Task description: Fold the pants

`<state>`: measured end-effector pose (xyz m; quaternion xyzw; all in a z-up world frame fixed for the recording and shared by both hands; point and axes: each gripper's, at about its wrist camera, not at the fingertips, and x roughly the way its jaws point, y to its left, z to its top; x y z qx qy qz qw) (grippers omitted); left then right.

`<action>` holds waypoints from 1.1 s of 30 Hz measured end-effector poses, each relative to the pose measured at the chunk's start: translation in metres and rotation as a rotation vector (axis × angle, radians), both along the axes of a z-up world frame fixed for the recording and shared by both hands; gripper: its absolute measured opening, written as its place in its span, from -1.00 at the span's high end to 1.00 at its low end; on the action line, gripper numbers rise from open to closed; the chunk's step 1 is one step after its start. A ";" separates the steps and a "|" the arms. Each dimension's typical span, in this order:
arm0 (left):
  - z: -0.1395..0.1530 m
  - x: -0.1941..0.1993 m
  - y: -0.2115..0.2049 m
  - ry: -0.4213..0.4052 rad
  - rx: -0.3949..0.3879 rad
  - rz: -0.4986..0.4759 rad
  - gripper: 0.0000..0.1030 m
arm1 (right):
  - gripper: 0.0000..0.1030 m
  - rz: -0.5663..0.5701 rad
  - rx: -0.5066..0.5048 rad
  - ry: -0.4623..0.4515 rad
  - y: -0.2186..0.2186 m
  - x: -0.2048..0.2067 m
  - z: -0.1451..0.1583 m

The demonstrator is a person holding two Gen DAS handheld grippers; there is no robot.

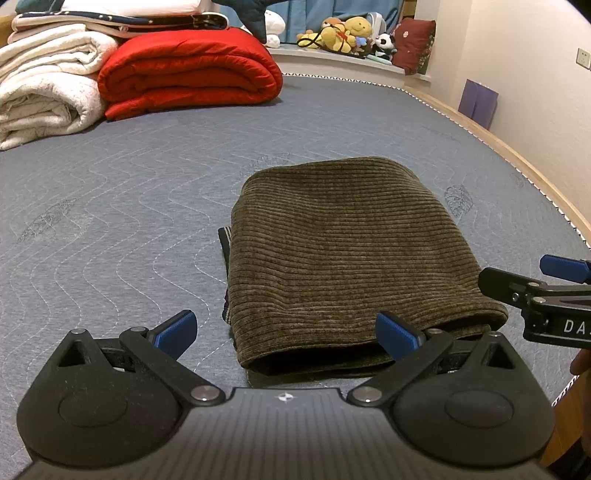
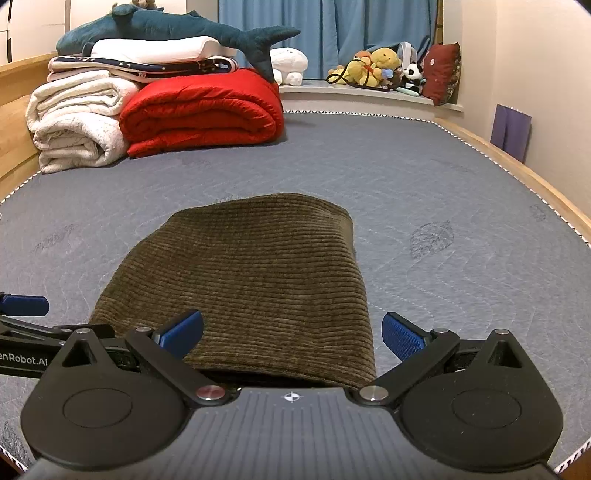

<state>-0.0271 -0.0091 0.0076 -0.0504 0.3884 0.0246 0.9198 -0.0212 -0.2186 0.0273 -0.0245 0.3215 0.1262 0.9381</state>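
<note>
Corduroy pants [image 1: 347, 243], olive-brown, lie folded into a compact thick rectangle on the grey quilted mattress [image 1: 110, 221], well short of the red quilt [image 1: 188, 70] and nearer the wooden bed rail [image 1: 517, 155] than the quilt is. Layers show at the near open edge; a dark striped strip, waistband or lining by the look of it, peeks out on the side facing the quilt's half of the bed.

Handling, judged: soft, limp, moderate weight; ribbed pile should grip well under the pads, not slippery, nothing fragile. Stacked layers could slide apart if lifted by the top ply alone. Best hold would be at the near edge corners, pinching all layers together, one gripper per corner.

Left gripper [image 1: 287, 332]: fingers spread wide, nothing held, one blue pad just beside the near edge of the pants, the other over bare mattress.
Right gripper [image 2: 291, 334]: fingers likewise spread wide and empty, straddling the near corner farthest from the quilt; whether a pad touches cloth cannot be told.

Containers: none in view. Beyond the red quilt, white folded blankets [image 2: 77, 118], a plush shark [image 2: 177, 31] atop the stack, stuffed toys [image 2: 373, 68] on the window ledge.

Fold looks complete or nearly so.
</note>
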 end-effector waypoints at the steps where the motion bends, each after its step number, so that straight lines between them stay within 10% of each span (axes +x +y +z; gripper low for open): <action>1: 0.000 0.000 0.000 0.000 0.000 -0.001 -0.99 | -0.98 0.001 0.000 0.001 0.000 0.000 0.000; 33: 0.000 -0.002 -0.001 -0.018 0.002 -0.033 -0.99 | -0.98 0.015 -0.016 -0.001 0.000 0.000 -0.002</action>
